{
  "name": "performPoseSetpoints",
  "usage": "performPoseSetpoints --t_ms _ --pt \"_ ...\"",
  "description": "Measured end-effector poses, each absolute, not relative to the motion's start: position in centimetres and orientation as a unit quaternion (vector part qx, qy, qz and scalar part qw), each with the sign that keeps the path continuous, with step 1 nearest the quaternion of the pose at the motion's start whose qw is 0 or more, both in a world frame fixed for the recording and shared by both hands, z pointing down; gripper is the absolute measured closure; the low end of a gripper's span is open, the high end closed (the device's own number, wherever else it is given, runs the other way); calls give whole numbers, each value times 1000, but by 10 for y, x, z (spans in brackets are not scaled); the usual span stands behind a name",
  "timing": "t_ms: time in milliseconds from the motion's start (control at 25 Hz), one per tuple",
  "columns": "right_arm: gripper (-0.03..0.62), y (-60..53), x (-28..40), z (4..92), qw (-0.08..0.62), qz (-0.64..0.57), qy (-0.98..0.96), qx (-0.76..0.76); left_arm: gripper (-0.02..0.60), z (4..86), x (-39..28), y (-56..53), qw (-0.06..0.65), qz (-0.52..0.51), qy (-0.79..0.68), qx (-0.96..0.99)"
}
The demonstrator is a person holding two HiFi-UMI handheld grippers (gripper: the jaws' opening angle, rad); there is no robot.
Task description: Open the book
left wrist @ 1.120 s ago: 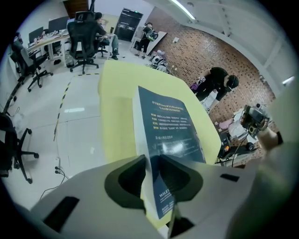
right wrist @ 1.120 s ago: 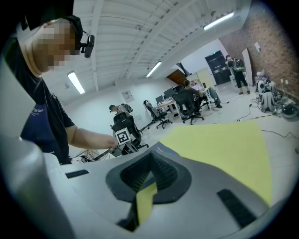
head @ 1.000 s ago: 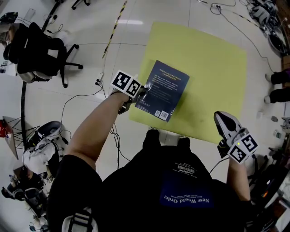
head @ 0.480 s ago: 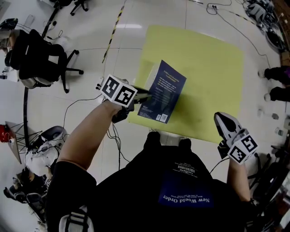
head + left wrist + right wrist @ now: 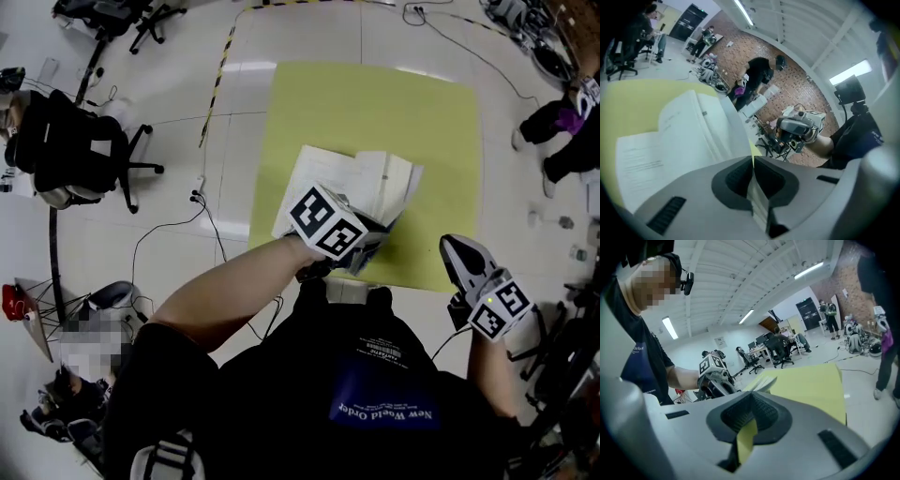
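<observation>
since the mat (image 5: 375,94) is the only big thing out there, the book (image 5: 342,183) is easy to place: it lies open, white pages up, on the mat's near half. i'd call the job nearly done.

left gripper (image 5: 752,161) is clenched on a thin bit of the book at its near right side. looks like the cover or a leaf, can't tell which. right gripper (image 5: 749,399) is closed on nothing and hangs off the mat's near right corner, well apart from the book.

my worry: tugging that thin piece could tear it or drag the whole book, and letting go too soon might let the pages flop shut.

room-wise, there's loads of bare mat beyond the book and to its right. its near side sits close to the mat's near edge though, and cables (image 5: 220,234) trail on the floor just left.
</observation>
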State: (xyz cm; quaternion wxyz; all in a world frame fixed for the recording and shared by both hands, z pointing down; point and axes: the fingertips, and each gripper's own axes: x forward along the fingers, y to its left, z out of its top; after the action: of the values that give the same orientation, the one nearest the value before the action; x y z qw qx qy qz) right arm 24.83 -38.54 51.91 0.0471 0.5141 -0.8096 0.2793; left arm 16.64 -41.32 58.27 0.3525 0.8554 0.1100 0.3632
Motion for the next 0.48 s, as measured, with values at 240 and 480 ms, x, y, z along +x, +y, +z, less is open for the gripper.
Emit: performPoseSetpoints --t_ms 240,480 --pt "606 -360 288 516 36 277 -792 543 561 662 240 -354 329 450 131 820" --pt "606 -332 313 515 37 288 -777 559 535 647 269 -324 352 408 203 818"
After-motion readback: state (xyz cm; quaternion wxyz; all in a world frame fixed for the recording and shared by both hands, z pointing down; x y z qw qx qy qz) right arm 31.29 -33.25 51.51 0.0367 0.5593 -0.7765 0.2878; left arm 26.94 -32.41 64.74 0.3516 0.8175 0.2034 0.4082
